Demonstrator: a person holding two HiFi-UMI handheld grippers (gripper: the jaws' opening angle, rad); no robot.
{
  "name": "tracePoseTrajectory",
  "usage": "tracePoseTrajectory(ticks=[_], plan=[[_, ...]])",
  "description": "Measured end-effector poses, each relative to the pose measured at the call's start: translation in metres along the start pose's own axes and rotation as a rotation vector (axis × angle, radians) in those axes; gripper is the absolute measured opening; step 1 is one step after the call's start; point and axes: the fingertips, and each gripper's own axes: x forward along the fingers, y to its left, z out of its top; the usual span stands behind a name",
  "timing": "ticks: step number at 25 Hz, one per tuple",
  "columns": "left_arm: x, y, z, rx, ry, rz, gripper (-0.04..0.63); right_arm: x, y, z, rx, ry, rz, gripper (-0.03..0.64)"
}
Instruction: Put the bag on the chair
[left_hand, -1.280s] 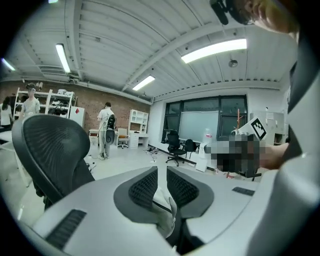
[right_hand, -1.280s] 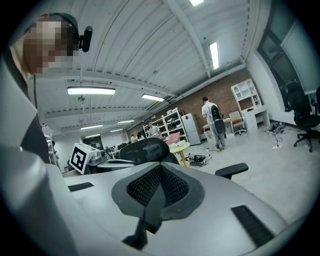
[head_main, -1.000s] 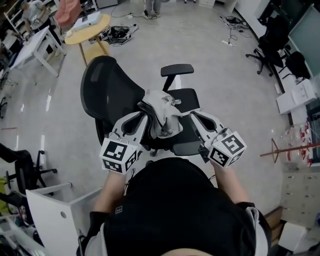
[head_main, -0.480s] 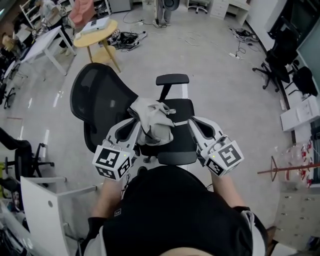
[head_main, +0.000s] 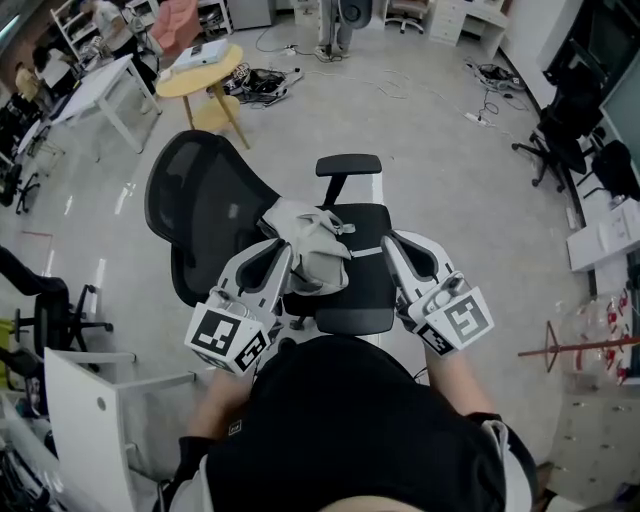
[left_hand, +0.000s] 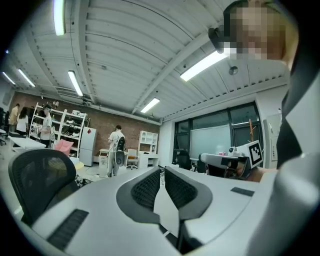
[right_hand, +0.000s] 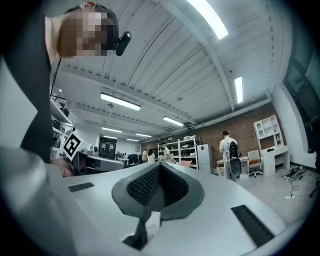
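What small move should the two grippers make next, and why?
Probably draw both grippers back toward the body and stop. The grey cloth bag rests on the seat of the black mesh office chair, so the task looks done. The fingers of the left gripper have just been closing with nothing between them; the right gripper is shut and empty.

1. The left gripper (head_main: 284, 254) is held level and points away from the chest. Its jaws have just been closing and now stand a thin slit apart with nothing in it.
2. The right gripper (head_main: 392, 243) is level beside it, apart from it. Its jaws are together and empty.
3. The left marker cube (head_main: 228, 338) and right marker cube (head_main: 458, 322) sit nearest the torso.
4. The left forearm (head_main: 215, 398) and right forearm (head_main: 452, 375) are tucked close in.
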Motion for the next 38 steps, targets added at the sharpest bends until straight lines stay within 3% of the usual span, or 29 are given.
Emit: tracePoseTrajectory(ticks=[5, 8, 13, 17, 26, 38], plan=[[-0.006, 0.005, -0.009, 0.104, -0.002, 0.012, 0.041, 0.006, 0.025, -0.033, 0.076, 0.057, 0.004, 0.029], [-0.009, 0.013, -0.020, 0.074, 0.012, 0.010, 0.041, 0.005, 0.027, -0.050, 0.119, 0.094, -0.039, 0.029], [-0.013, 0.024, -0.030, 0.044, 0.022, 0.010, 0.040, 0.006, 0.029, -0.053, 0.098, 0.100, -0.063, 0.029], [-0.010, 0.022, -0.028, 0.055, 0.027, -0.006, 0.038, 0.002, 0.025, -0.050, 0.101, 0.095, -0.085, 0.029], [-0.013, 0.026, -0.034, 0.044, 0.052, 0.017, 0.037, -0.003, 0.023, -0.040, 0.103, 0.060, -0.091, 0.028], [-0.020, 0.034, -0.045, 0.024, 0.076, 0.049, 0.037, -0.008, 0.024, -0.052, 0.121, 0.097, -0.082, 0.028]])
